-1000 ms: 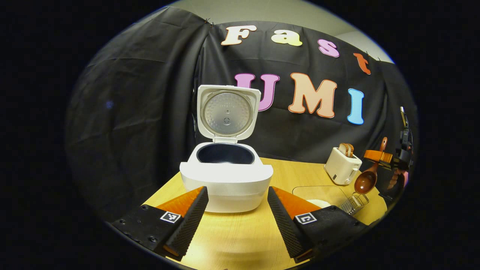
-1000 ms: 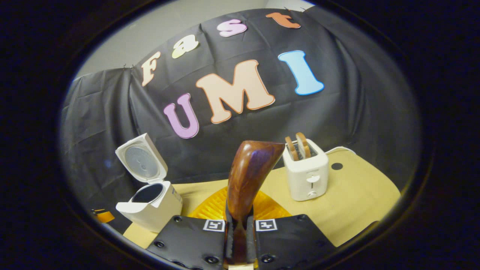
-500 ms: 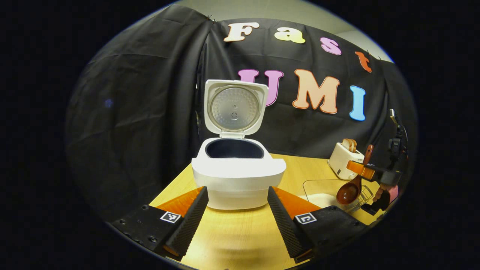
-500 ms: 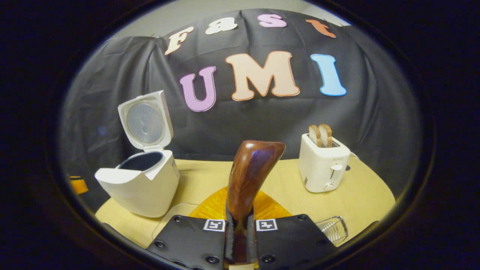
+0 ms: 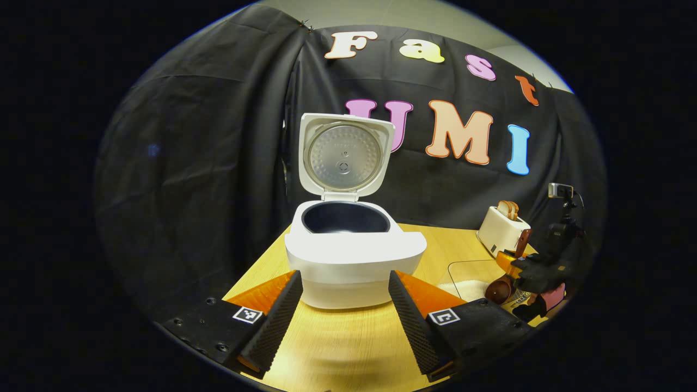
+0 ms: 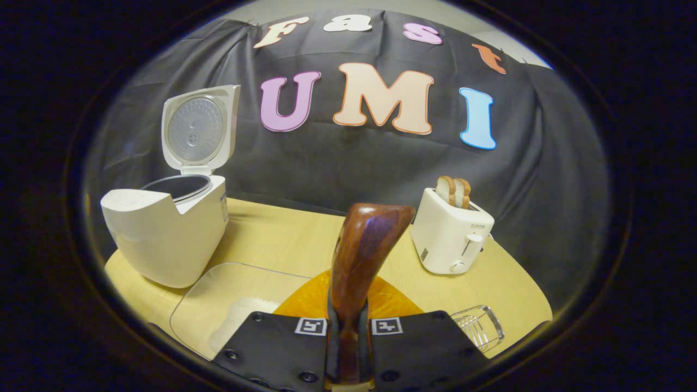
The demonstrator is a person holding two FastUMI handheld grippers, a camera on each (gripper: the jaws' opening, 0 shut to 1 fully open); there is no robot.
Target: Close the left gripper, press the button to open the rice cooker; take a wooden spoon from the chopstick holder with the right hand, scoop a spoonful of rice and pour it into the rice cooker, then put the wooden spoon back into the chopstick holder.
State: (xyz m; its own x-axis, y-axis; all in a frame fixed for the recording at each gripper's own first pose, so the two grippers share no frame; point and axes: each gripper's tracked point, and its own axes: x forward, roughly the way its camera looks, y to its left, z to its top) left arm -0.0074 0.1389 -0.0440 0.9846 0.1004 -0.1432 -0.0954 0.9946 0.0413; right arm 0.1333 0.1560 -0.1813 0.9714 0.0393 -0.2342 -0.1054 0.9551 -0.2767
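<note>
The white rice cooker (image 5: pixel 354 261) stands in the middle of the left gripper view with its lid (image 5: pixel 344 157) up and the dark pot showing. My left gripper (image 5: pixel 340 321) is open, its fingers flanking the cooker's base just in front of it. My right gripper (image 6: pixel 348 340) is shut on the handle of the wooden spoon (image 6: pixel 364 256). In the left gripper view that right gripper (image 5: pixel 517 261) holds the spoon's bowl (image 5: pixel 495 289) low at the white rice (image 5: pixel 463 288) in a clear container (image 5: pixel 463 265). The wire chopstick holder (image 6: pixel 482 326) lies at the lower right.
A white toaster (image 6: pixel 452 234) with two bread slices stands at the back right of the wooden table (image 6: pixel 288 239). The clear container (image 6: pixel 218 288) with rice (image 6: pixel 239 316) sits between the cooker (image 6: pixel 163 234) and my right gripper. Black cloth walls the back.
My right gripper has come down with the spoon from above the wire holder to the rice container and has levelled out. The left gripper has shifted slightly and stays open.
</note>
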